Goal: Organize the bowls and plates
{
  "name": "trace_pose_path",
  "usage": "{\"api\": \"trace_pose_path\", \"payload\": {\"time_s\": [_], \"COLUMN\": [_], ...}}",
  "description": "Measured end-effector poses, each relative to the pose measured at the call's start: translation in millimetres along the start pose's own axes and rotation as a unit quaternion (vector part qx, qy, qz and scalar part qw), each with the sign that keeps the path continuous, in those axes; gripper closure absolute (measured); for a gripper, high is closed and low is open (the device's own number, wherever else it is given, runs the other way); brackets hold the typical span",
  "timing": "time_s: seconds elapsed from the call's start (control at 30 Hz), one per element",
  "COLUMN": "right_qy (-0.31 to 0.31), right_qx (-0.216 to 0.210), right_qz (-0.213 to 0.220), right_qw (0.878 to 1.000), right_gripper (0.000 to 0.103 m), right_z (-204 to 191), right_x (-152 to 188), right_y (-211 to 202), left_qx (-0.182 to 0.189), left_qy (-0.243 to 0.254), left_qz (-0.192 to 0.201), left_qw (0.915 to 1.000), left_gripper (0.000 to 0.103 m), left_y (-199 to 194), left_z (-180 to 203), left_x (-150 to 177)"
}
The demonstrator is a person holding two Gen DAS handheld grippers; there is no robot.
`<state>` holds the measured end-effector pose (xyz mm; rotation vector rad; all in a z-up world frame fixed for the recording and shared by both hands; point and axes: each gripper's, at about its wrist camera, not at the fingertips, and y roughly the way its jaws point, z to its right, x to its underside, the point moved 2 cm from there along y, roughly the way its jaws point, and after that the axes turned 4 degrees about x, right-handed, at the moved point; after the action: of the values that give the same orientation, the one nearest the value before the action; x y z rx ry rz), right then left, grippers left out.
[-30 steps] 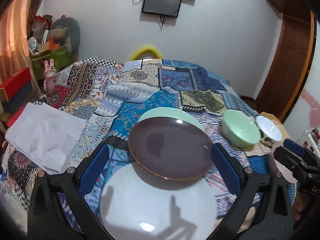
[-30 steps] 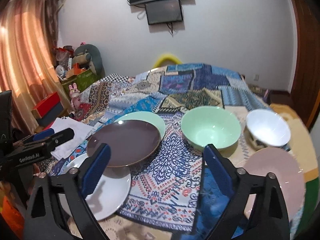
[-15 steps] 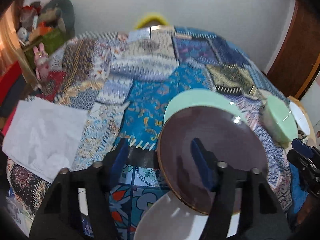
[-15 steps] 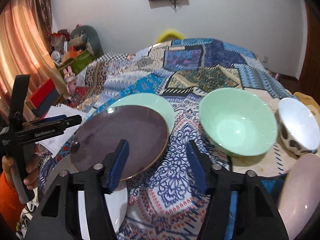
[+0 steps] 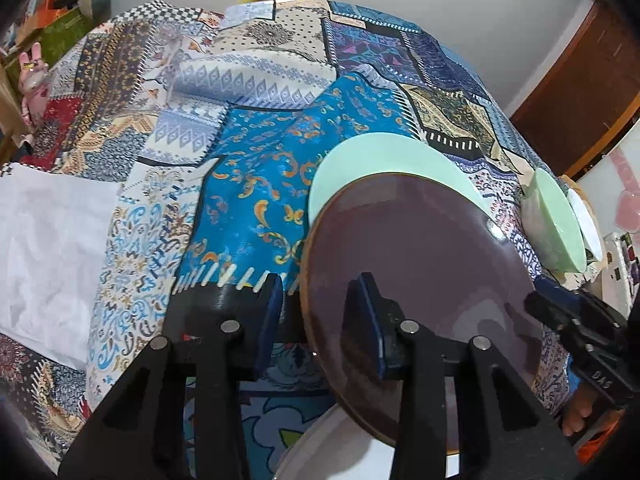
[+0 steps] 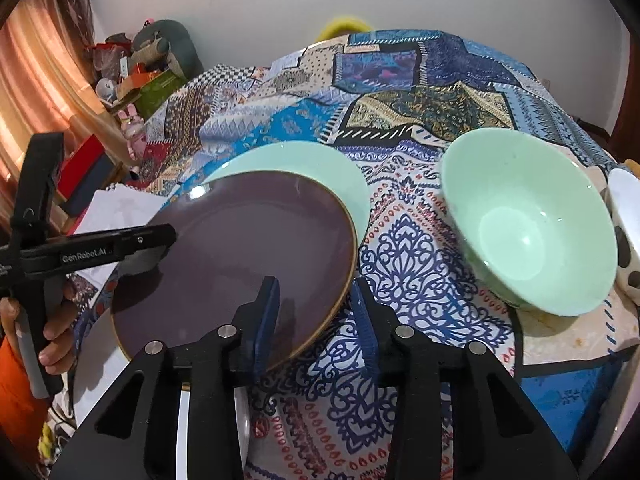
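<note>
The brown plate (image 6: 240, 256), glossy with a thin amber rim, lies tilted across two others: its far edge overlaps the pale green plate (image 6: 320, 168) at 12 o'clock, its near edge overhangs the white plate (image 5: 320, 448) at 6 o'clock, all on the patchwork-clothed worktop (image 6: 400, 92). The left hand-held gripper (image 5: 320, 320) straddles the plate's rim at its 9 o'clock side, one blue pad above the face and one outside the rim; the jaws stand narrowed but a gap shows, so I cannot tell whether they pinch yet. The right hand-held gripper (image 6: 316, 312) brackets the rim at 4 o'clock likewise, partly spread, with no contact visible. The plate is round, so no long axis matters; its tilt does. The left looks nearer to a grip. A smooth mint bowl (image 6: 528, 220) sits at 2 o'clock, a white spotted bowl (image 6: 624, 216) just beside it.
</note>
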<state>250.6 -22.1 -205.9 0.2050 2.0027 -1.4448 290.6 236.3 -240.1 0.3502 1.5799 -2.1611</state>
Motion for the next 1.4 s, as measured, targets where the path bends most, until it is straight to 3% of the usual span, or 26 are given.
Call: {"api": "trace_pose_path", "payload": {"time_s": [0.33,0.73,1.4], "right_qy": [0.031,0.029,0.009], "right_qx": [-0.027,-0.033,-0.043], "right_qz": [-0.036,-0.031,0.017], "right_qw": [0.999,0.999,0.999], "right_gripper": [0.074,0.075,0.075], "right_z": [8.7,8.5,7.4], "right_x": [-0.7,2.3,14.2], "right_y": [18.0,11.3,-45.1], "left_qx": [0.035,0.027,0.024], "left_qy": [-0.008,-0.010,0.019], "left_qz": [-0.032,-0.039,0.019], "left_qw": [0.9988,0.9989,0.9993], "left_gripper": [0.068,0.068,0.068], "left_y": [7.4,-1.8,-65.5], "left_z": [1.4,7.2,49.9], "left_x": [-4.0,6.8,44.9]}}
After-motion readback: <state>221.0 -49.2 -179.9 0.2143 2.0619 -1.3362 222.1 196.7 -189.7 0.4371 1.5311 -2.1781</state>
